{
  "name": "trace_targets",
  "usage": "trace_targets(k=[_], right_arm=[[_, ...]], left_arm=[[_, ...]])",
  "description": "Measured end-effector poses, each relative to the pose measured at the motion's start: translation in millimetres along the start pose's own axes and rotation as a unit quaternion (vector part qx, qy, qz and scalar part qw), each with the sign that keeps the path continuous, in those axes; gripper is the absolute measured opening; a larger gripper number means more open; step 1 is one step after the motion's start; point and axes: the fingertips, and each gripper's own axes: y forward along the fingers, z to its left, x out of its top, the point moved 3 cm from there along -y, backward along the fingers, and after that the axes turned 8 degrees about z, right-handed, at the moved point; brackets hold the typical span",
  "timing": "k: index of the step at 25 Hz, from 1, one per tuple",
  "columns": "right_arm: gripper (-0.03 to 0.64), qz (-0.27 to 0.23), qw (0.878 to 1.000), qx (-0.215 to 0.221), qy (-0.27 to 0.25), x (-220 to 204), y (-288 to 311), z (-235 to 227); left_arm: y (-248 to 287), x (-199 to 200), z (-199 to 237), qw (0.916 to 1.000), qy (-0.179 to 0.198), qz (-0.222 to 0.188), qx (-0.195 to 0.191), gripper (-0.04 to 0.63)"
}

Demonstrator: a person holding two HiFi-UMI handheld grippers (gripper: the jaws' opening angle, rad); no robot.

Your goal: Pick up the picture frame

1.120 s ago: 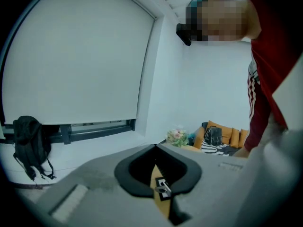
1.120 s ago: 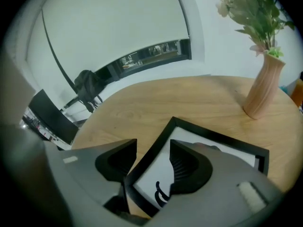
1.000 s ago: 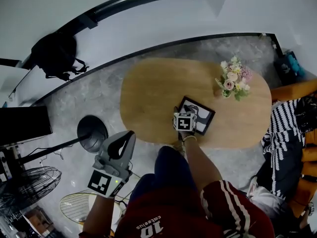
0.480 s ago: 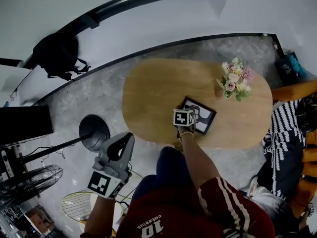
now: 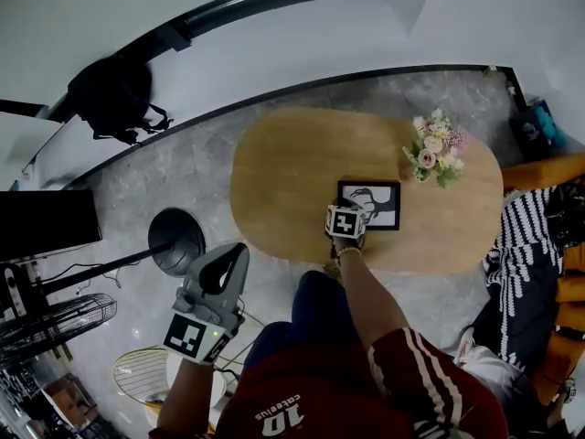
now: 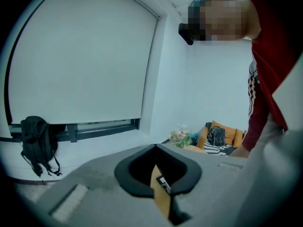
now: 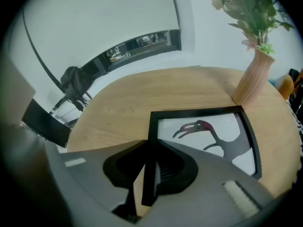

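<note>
The right arm reaches out from a red sleeve with white stripes, over the near side of the table (image 5: 283, 167). It tips the right gripper (image 7: 148, 148) steeply down at the wood. The jaws of this gripper are closing. The thin black left edge of the picture frame (image 5: 370, 205) stands between them. A little strip of wood shows between that edge and one jaw, so they do not squeeze it yet. The frame lies flat on the table, near the side close to the person. It shows a dark bird with a long neck on white. The left arm is bent and held low on the person's left, off the table and above the grey floor. The left gripper (image 5: 239, 250) points a little down toward the table. Its jaw tips are together and hold nothing. There are two grippers, one in each hand. There is one picture frame and one table. One vase of flowers (image 5: 434, 149) stands on the table just past the frame, not touching it. One black backpack (image 5: 114, 94) sits far off by the wall.
</note>
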Motion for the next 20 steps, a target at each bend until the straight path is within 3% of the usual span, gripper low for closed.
trace_targets(k=[7,14,20], right_arm=[[0.061,-0.004,1.0,-0.008,0.009,-7,-33,1],[0.063,-0.012,1.0,-0.012,-0.019,-26,-78,3],[0.063,-0.035,0.998,-0.012,-0.05,-40,-130,9]], left_arm=[[-19,8,-9,0.9998,0.013,-0.013,-0.003,0.0],[-61,19,-29,0.9998,0.015,-0.013,0.001,0.0],[-103,31,-49,0.9988,0.027,-0.04,0.003,0.0]])
